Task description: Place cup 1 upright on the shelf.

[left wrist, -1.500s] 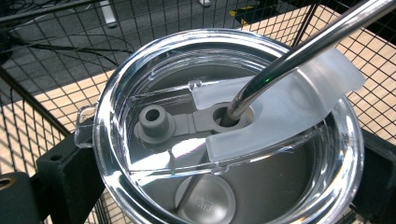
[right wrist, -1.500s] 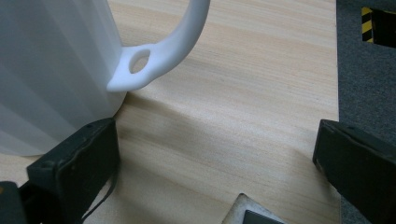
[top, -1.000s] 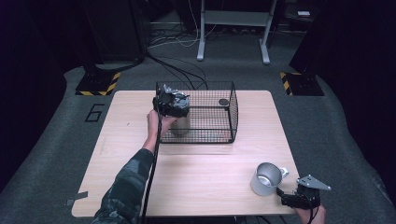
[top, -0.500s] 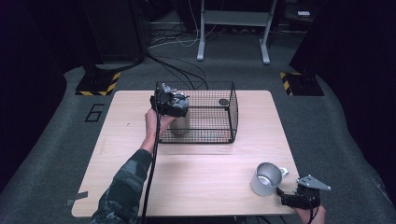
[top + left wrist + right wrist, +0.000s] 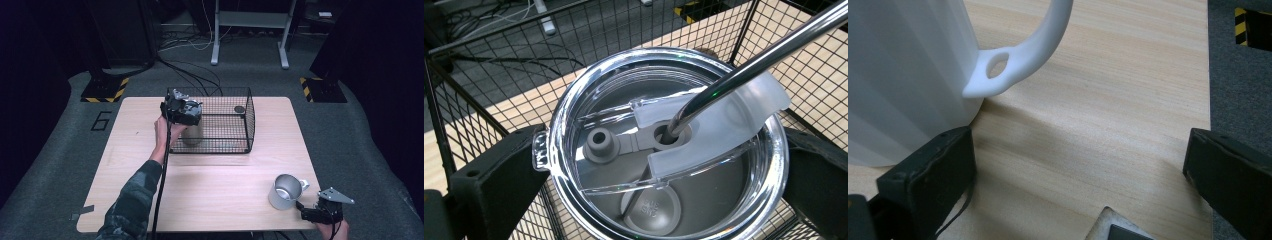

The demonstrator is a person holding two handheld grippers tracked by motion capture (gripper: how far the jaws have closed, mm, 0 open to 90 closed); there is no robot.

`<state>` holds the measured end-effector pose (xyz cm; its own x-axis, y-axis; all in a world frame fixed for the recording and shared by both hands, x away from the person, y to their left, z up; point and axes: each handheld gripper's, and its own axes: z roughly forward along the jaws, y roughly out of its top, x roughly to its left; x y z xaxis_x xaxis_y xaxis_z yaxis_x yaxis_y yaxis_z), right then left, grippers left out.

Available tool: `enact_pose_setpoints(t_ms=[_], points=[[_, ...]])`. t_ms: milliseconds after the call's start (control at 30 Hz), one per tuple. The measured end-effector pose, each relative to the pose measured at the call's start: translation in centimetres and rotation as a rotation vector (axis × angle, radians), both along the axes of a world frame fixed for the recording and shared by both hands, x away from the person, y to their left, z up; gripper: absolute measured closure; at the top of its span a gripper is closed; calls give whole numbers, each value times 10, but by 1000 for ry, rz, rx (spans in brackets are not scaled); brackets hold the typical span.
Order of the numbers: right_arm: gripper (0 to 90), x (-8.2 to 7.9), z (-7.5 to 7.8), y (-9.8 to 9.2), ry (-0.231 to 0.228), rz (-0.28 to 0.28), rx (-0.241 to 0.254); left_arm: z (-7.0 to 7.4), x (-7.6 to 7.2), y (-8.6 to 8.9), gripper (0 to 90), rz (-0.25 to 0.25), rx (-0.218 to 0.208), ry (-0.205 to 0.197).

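From the high view, the left gripper (image 5: 183, 112) sits over the near-left corner of the wire basket (image 5: 245, 107), around a tumbler (image 5: 190, 135) standing inside it. The right gripper (image 5: 320, 212) rests at the table's (image 5: 210, 185) near-right corner, beside a white mug (image 5: 285, 191).

Left gripper view: jaws spread either side of the tumbler's clear lid (image 5: 664, 150); can't tell if they're squeezing it. The metal straw (image 5: 754, 65) leans out, so I'd guess lifting could snag it on the mesh.

Right gripper view: jaws wide apart, holding nothing, left one touching the mug's base. A nudge could shove it.

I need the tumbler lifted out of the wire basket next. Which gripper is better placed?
Left. The left gripper already has its jaws either side of the tumbler inside the wire basket; the right gripper sits by the white mug.
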<state>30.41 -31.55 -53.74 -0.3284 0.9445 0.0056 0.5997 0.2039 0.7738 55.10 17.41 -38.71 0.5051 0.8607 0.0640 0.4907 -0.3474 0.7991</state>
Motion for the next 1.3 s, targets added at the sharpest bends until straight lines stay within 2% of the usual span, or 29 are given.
enact_pose_setpoints(t_ms=[33,67,133,433,733,1033,1200,1300], points=[[0,0,0,0,3,5,-4,2,-2,-2,0,7,-5,-36],[0,0,0,0,3,5,-4,2,-2,-2,0,7,-5,-36],[0,0,0,0,2,5,-3,8,-4,-3,0,9,-2,-69],[0,1,0,-1,-1,8,-6,23,-12,1,0,-10,-13,-90],[0,1,0,0,0,7,-5,35,-35,8,0,-63,-10,-101],[0,1,0,0,0,7,-5,35,-58,13,0,-105,-4,-101],[0,1,0,0,1,6,-5,30,-78,20,0,-136,-6,-98],[0,1,0,0,1,6,-5,27,-88,24,0,-139,-9,-111]])
